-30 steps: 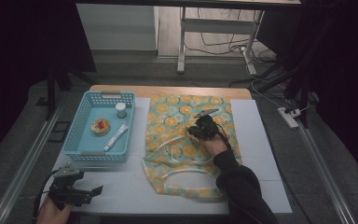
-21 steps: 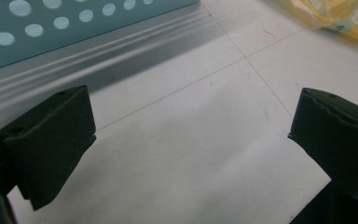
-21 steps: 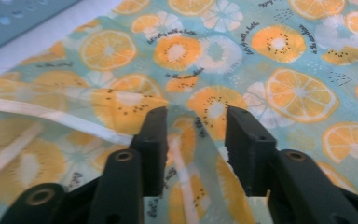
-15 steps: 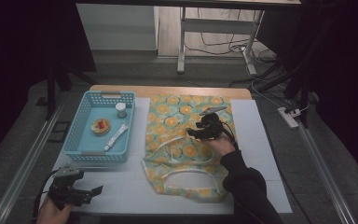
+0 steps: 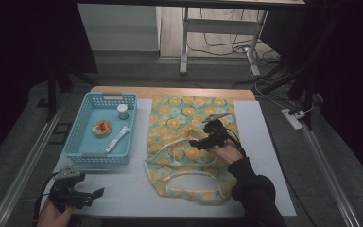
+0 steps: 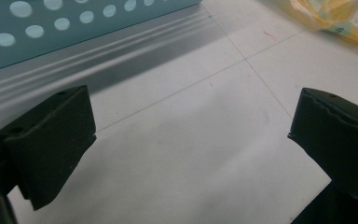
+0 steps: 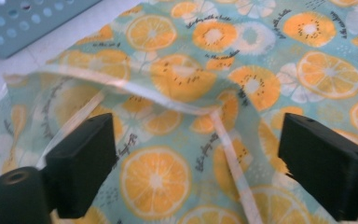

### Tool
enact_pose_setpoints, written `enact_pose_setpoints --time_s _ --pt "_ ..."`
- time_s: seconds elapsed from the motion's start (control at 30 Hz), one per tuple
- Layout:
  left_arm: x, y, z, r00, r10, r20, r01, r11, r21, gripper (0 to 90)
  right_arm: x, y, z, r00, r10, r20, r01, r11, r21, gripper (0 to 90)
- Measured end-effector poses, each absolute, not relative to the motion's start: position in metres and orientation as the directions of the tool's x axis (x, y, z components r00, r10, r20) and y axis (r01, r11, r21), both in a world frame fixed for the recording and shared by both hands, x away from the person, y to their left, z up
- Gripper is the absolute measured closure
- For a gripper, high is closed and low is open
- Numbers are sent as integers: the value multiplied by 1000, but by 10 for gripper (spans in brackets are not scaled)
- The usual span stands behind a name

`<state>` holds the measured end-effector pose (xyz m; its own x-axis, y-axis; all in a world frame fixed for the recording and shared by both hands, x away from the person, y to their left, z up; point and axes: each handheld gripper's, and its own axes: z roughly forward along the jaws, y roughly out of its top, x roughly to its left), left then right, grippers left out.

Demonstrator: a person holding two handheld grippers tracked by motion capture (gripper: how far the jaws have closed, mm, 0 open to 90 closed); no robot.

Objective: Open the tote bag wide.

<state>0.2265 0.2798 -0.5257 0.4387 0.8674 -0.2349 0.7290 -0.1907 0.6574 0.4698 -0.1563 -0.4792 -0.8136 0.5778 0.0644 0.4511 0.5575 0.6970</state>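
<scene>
hovering over orange-print bag (image 5: 179, 137), r gripper (image 5: 202, 140) jaws just opening, released, nothing between.

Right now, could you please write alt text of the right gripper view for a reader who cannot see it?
The right gripper hovers with its two black jaws wide apart, just opened, over a fabric bag printed with orange slices, nothing between them. A pale strap runs across the cloth, and a corner of a blue basket sits at top left.
</scene>
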Motion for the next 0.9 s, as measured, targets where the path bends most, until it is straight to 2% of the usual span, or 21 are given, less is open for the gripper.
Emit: enact_pose_setpoints --time_s 0.27,0.57,0.9 --pt "227 280 -526 436 868 -237 729 -186 659 5 455 -156 -483 -821 569 52 447 583 678 0" --pt "227 280 -526 436 868 -237 729 -187 658 6 439 -159 -492 -840 537 74 448 610 654 0" --pt "227 281 -526 436 867 -242 729 -182 660 6 425 -161 -507 -837 546 37 437 626 646 0"
